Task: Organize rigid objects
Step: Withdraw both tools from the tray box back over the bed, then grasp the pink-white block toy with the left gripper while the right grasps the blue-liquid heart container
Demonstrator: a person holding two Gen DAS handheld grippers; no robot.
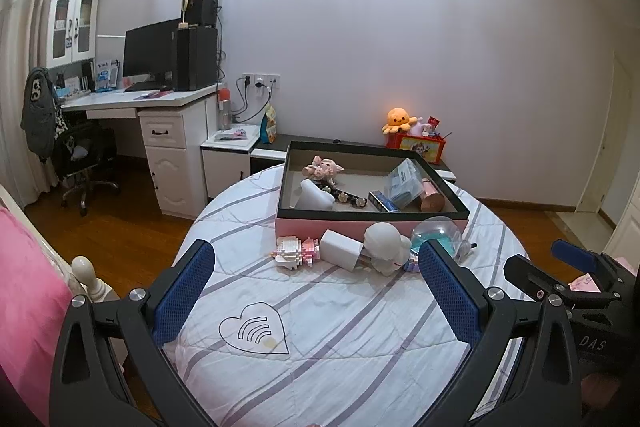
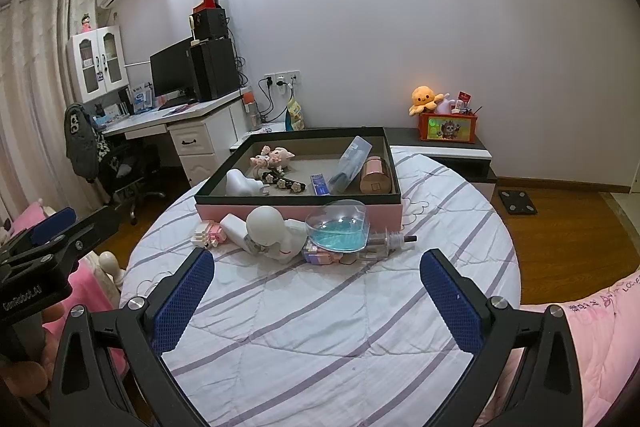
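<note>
While both tongs, left (image 1: pixel 316 291) and right (image 2: pixel 316 301), hang wide apart and empty: loose toys (image 2: pixel 276 233) await boxing; next, grasp one beside box (image 2: pixel 298 211).

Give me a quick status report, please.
Left gripper and right gripper open, empty. Toys lie loose before pink box. Nothing blocking.

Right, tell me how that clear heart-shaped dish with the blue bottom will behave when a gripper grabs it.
The clear heart-shaped dish looks like thin hard plastic, so probably light and stiff, though its glossy wall may slip between the pads. It sits tilted on the small pastel block toy and the glass bottle, so a nudge would likely tip it.
</note>
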